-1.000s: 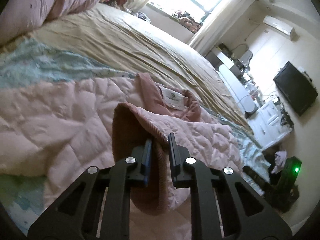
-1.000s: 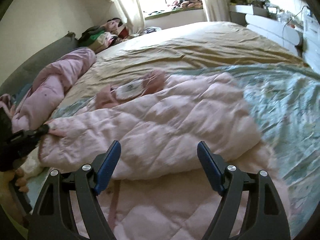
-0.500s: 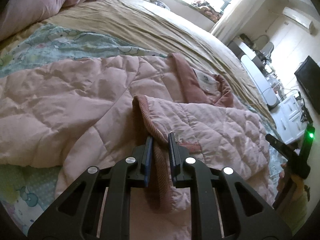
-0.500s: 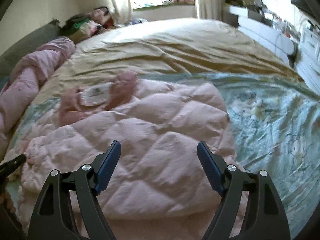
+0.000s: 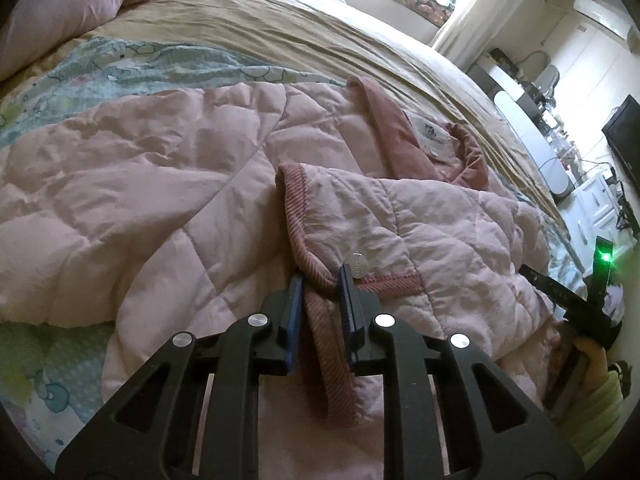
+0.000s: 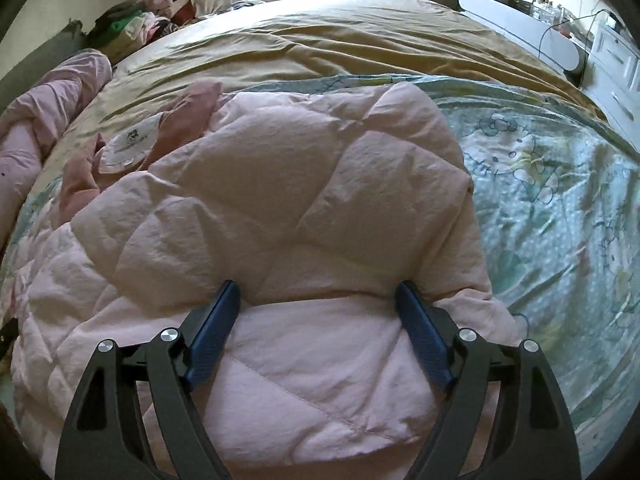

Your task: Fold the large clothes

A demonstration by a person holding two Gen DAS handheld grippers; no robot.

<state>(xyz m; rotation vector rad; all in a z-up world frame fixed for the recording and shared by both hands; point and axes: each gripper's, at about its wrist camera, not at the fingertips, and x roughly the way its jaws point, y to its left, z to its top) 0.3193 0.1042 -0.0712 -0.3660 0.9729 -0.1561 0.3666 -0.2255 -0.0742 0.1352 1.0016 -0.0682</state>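
Note:
A pink quilted jacket (image 5: 160, 184) lies spread on the bed, collar and white label (image 5: 430, 136) toward the far side. My left gripper (image 5: 322, 280) is shut on the ribbed dark-pink cuff (image 5: 320, 320) of the sleeve, which is folded across the jacket body. In the right wrist view the jacket (image 6: 280, 184) fills the middle. My right gripper (image 6: 318, 294) is open, low over a folded fold of the jacket, its fingertips touching or nearly touching the fabric. The right gripper also shows at the right edge of the left wrist view (image 5: 560, 292).
The bed has a tan sheet (image 6: 340, 40) and a pale blue cartoon-print sheet (image 6: 552, 184). A rolled pink duvet (image 5: 80, 4) lies at the head end. A clothes pile (image 6: 140, 20) sits by the window. White furniture (image 6: 616, 64) stands beside the bed.
My left gripper has carried the cuff lower and across the jacket, laying the sleeve flat. My right gripper has moved forward and down onto the jacket's folded edge.

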